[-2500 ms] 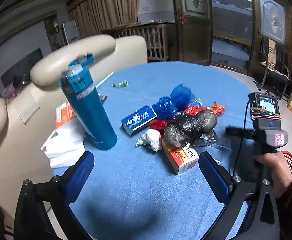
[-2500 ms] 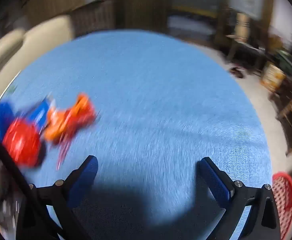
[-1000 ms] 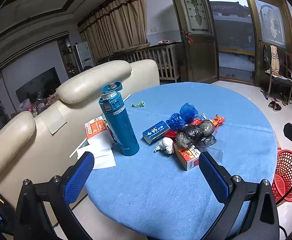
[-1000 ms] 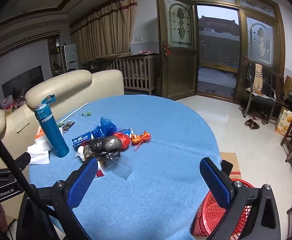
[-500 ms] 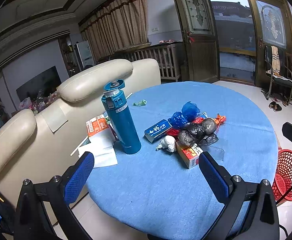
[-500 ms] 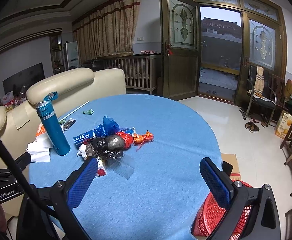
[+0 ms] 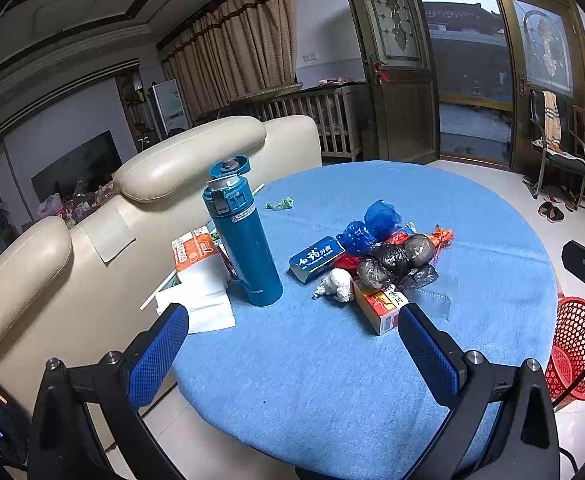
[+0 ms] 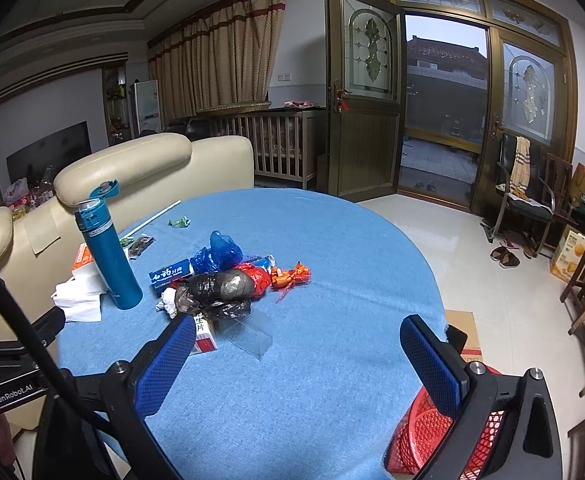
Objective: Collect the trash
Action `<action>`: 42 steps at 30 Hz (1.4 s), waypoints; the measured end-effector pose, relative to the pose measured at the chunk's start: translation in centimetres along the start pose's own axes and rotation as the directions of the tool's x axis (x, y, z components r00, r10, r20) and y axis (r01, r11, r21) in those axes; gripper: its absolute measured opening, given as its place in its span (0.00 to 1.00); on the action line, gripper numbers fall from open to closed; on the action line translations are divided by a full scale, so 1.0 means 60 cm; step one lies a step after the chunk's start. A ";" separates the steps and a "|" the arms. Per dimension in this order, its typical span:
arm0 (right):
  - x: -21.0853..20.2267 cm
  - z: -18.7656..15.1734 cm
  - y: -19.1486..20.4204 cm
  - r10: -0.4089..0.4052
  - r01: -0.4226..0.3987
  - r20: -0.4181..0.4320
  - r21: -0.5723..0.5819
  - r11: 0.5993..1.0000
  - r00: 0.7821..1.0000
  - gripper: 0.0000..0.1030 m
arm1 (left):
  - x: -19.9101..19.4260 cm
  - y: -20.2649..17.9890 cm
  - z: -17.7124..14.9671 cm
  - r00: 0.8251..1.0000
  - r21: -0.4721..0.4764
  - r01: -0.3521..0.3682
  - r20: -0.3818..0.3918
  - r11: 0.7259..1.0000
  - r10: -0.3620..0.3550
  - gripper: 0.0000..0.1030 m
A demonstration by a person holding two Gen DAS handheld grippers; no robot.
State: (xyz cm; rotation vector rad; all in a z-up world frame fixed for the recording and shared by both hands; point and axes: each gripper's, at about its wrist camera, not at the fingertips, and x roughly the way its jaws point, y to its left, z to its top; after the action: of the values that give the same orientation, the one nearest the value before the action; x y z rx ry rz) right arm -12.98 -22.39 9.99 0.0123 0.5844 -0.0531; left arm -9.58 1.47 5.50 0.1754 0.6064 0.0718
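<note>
Centrally on the round blue-clothed table [image 7: 492,216] lies the trash: a crumpled black plastic bag [image 7: 396,260], knotted blue plastic bags [image 7: 372,222], a white paper wad [image 7: 338,284] and a red-and-white cardboard box [image 7: 380,306]. Both the left gripper [image 7: 292,344] and right gripper [image 8: 298,356] are spread wide, empty, held back from the pile. The bags look light, soft and slippery, so pinch a bunched fold; the stiff box suits a grip across its narrow sides. A red mesh basket [image 7: 576,344] stands on the floor beside the table.

left hand-held gripper [image 7: 292,342] pulled back | right hand-held gripper [image 8: 298,354] lifted, backed from table [image 8: 332,360]
</note>
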 end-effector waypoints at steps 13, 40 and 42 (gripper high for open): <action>0.003 -0.001 0.000 -0.016 0.016 -0.005 -0.006 1.000 1.000 1.00 | 0.000 -0.008 0.000 1.000 0.013 0.003 -0.003 1.000 -0.003 1.00; 0.261 0.040 0.025 0.361 -0.304 -0.271 0.229 0.925 0.892 1.00 | 0.161 0.054 -0.029 0.984 -0.074 -0.041 -0.179 0.996 0.027 1.00; 0.311 0.039 0.038 0.384 -0.304 -0.313 0.275 0.912 0.869 1.00 | 0.176 0.060 -0.033 0.980 -0.080 -0.041 -0.199 0.996 0.024 1.00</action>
State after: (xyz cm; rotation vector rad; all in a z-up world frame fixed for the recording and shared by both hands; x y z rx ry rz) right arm 3.96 -21.07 1.64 0.3486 0.9371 0.2424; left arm -2.12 6.52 -1.33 0.0971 0.7980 0.1474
